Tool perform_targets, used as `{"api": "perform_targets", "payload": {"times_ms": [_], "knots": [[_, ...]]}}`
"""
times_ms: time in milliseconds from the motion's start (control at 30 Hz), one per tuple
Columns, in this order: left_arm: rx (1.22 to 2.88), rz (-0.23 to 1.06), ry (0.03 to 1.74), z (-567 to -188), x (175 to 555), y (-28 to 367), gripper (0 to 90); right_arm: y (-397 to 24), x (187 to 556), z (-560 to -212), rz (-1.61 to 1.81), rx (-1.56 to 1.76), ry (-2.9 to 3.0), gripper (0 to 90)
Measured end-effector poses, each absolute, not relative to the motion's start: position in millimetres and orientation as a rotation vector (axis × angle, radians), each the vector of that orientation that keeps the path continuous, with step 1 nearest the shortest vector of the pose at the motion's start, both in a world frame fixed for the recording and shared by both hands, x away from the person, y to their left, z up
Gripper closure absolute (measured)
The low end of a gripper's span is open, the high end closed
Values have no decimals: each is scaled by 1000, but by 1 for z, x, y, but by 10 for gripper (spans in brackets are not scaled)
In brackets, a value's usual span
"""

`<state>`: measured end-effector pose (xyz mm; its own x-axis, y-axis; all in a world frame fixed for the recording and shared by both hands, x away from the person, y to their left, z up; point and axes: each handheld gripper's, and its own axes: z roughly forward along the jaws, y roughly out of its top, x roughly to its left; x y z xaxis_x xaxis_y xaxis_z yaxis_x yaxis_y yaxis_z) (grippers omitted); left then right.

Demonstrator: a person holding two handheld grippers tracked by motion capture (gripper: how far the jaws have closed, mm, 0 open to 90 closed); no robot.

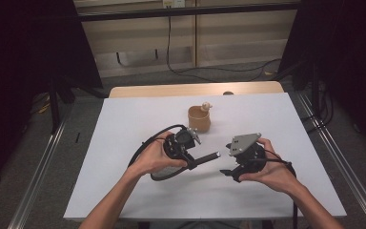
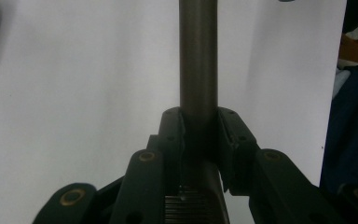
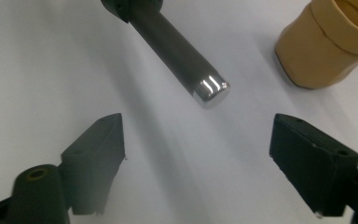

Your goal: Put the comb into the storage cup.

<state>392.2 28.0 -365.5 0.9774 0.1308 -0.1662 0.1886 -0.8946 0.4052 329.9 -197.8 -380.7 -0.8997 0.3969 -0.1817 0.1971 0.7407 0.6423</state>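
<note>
A dark grey rod (image 1: 207, 158) with a shiny silver end (image 3: 210, 88) sticks out level from my left gripper (image 1: 190, 164), pointing right across the white board. In the left gripper view the jaws of my left gripper (image 2: 199, 126) are shut on the rod (image 2: 198, 56) near its base. My right gripper (image 1: 227, 160) faces it from the right and stands open. In the right gripper view the rod (image 3: 179, 51) ends just ahead of my right gripper (image 3: 198, 140), with nothing between the wide-apart fingers.
A tan cup (image 1: 199, 119) stands on the white board (image 1: 124, 143) just behind both grippers, with a small pale object (image 1: 206, 105) at its rim. The cup (image 3: 324, 46) is upper right in the right gripper view. Metal rails flank the table.
</note>
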Motion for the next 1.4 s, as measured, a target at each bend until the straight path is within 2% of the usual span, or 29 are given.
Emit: {"api": "perform_targets", "payload": {"times_ms": [533,667,733,1000,1400], "knots": [[2712,-220,225,-370,391,25,730,-170,342,-380,742,236,2715,439],[2713,-208,225,-372,391,24,730,-163,342,-381,715,172,2716,459],[2715,-208,228,-372,391,24,730,-160,342,-381,703,135,2711,514],[2720,-215,208,-372,392,24,730,-151,345,-386,664,51,2718,605],[2707,-221,242,-373,392,24,729,-147,345,-387,629,-23,2683,659]]}}
